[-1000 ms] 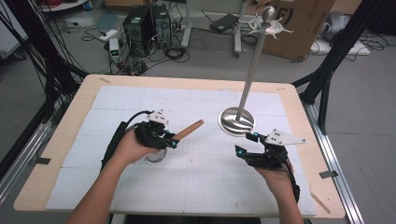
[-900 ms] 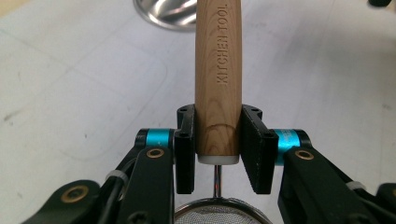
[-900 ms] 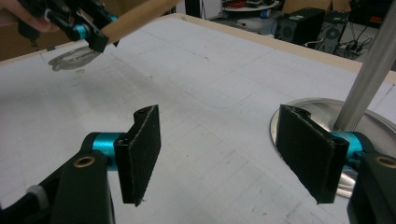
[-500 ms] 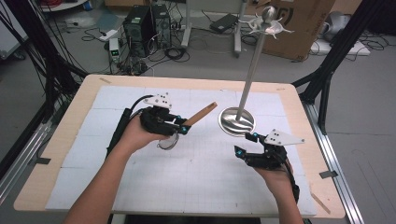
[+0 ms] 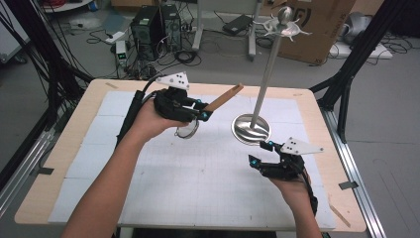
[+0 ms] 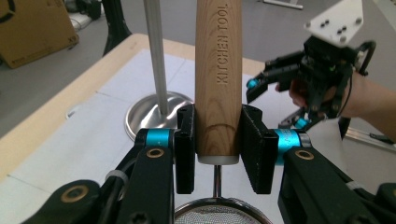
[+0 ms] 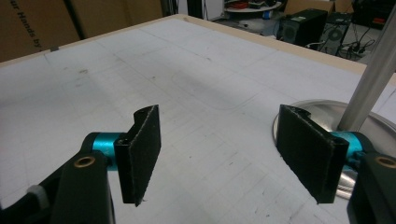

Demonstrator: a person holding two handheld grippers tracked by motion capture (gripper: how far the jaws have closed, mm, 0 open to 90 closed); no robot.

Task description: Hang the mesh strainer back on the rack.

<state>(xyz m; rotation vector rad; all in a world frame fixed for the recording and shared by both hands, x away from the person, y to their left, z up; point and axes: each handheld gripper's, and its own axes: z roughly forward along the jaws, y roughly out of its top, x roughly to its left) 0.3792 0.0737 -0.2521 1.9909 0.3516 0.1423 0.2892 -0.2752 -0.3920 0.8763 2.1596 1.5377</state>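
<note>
Left gripper [image 5: 205, 115] clamps the wooden handle [image 6: 217, 79] of a small strainer, lifted above the table [image 5: 69, 148]; mesh bowl [image 5: 186, 130] hangs just below the jaws, handle aimed toward the steel stand [image 5: 262, 79]. Right gripper [image 5: 258, 154] rests near the stand's base [image 7: 299, 109], jaws wide, nothing between.
</note>
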